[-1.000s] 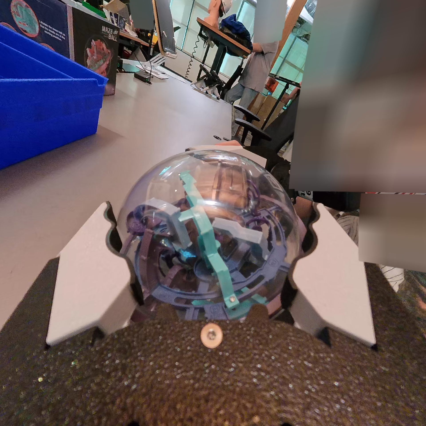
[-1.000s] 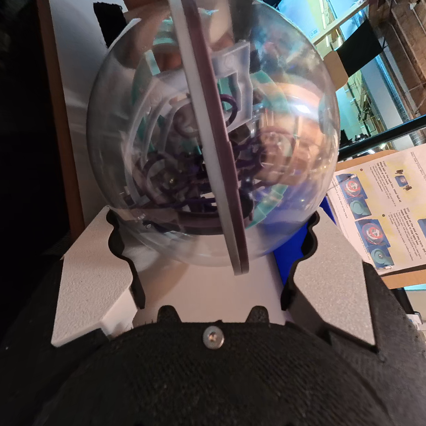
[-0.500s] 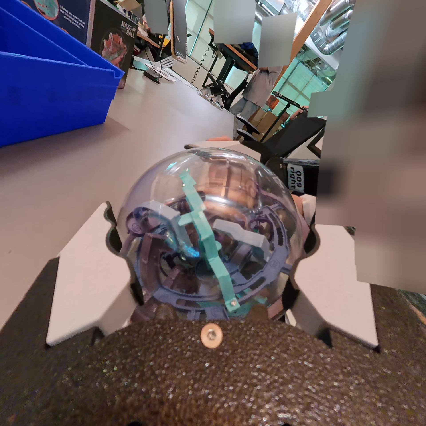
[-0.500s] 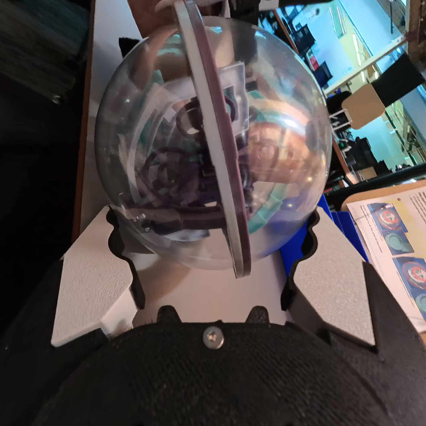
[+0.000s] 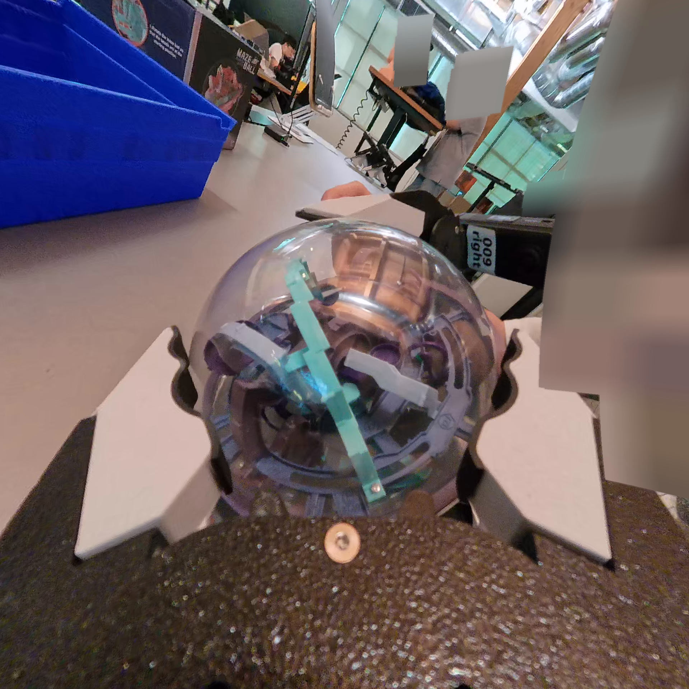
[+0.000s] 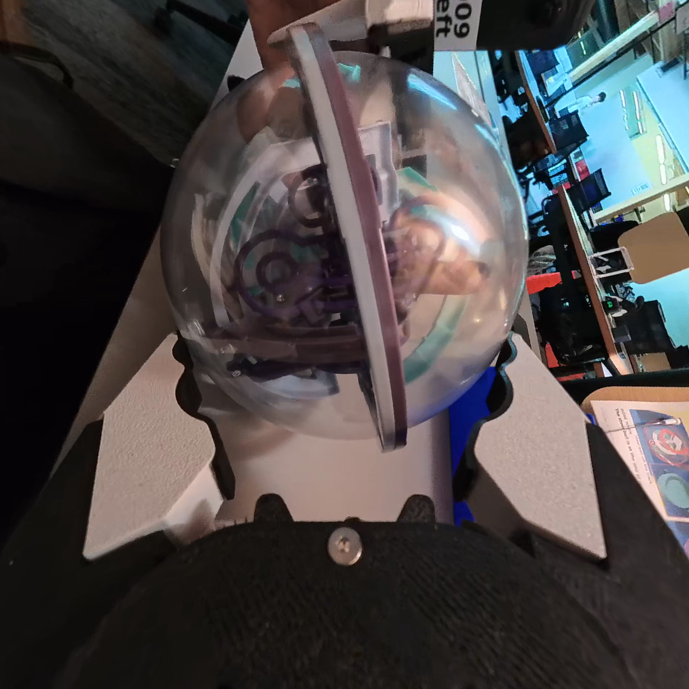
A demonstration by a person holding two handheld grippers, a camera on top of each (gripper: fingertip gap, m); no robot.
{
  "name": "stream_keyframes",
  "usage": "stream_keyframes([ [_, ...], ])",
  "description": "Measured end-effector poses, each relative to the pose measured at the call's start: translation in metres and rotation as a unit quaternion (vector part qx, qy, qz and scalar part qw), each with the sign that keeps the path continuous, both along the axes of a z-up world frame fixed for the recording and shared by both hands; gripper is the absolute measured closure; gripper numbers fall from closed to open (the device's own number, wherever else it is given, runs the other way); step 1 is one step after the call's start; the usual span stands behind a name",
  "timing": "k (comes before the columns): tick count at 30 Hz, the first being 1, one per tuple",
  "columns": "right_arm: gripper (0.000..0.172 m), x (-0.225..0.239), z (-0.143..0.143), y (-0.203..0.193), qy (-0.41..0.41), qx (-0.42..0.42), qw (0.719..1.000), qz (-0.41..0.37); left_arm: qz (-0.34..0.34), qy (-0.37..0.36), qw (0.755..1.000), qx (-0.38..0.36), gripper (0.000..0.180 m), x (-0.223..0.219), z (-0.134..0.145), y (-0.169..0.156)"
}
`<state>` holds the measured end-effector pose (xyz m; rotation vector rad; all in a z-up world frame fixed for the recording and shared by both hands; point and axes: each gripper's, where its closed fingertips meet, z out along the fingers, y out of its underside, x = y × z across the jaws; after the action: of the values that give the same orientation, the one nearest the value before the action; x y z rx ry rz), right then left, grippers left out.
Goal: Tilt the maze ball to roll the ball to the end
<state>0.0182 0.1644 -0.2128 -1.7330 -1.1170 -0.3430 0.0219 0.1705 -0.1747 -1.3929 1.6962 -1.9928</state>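
Note:
The maze ball [image 5: 343, 373] is a clear sphere with teal, grey and purple tracks inside. My left gripper [image 5: 343, 335] is shut on it, with both white fingers [image 5: 149, 428] pressed on its sides above the grey table [image 5: 93, 279]. My right gripper [image 6: 343, 335] is shut on the same ball [image 6: 335, 242] from the other side, with its grey equator ring [image 6: 358, 261] running nearly upright between the fingers [image 6: 529, 447]. The right gripper also shows behind the ball in the left wrist view [image 5: 466, 238], and the left gripper at the top of the right wrist view [image 6: 410, 22]. I cannot pick out the small rolling ball.
Blue bins [image 5: 93, 141] stand on the table to the left, with a dark maze ball box [image 5: 223, 74] behind them. An instruction sheet [image 6: 652, 458] lies at the right of the right wrist view. People, desks and chairs stand far behind.
Both grippers have tilted and turned the ball together. The background has swung in both views and the ring leans differently. Both grasps have stayed on the ball.

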Motion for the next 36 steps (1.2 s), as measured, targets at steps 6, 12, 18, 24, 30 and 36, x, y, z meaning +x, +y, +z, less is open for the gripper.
stream_keyframes([
  [6, 0.017, -0.003, 0.001, 0.002, -0.01, -0.001, 1.0, 0.027, 0.0, 0.01, 0.999, 0.03, 0.024, -0.005, -0.004, 0.0],
  [12, 0.017, -0.004, 0.001, 0.002, -0.007, 0.004, 0.999, 0.048, 0.006, 0.03, 0.998, 0.051, 0.025, -0.007, -0.006, -0.001],
  [18, 0.017, -0.007, 0.002, 0.001, -0.013, 0.016, 0.998, 0.061, 0.011, 0.023, 0.998, 0.061, 0.025, -0.009, -0.005, -0.002],
  [24, 0.017, -0.008, 0.002, 0.0, -0.005, 0.033, 0.996, 0.08, 0.022, 0.024, 0.997, 0.071, 0.025, -0.009, -0.005, -0.004],
  [30, 0.017, -0.007, 0.002, 0.001, 0.013, 0.03, 0.995, 0.099, 0.038, 0.037, 0.996, 0.066, 0.025, -0.008, -0.006, -0.003],
  [36, 0.017, -0.011, 0.003, 0.0, -0.002, 0.037, 0.993, 0.108, 0.032, 0.026, 0.997, 0.072, 0.026, -0.012, -0.006, -0.004],
])
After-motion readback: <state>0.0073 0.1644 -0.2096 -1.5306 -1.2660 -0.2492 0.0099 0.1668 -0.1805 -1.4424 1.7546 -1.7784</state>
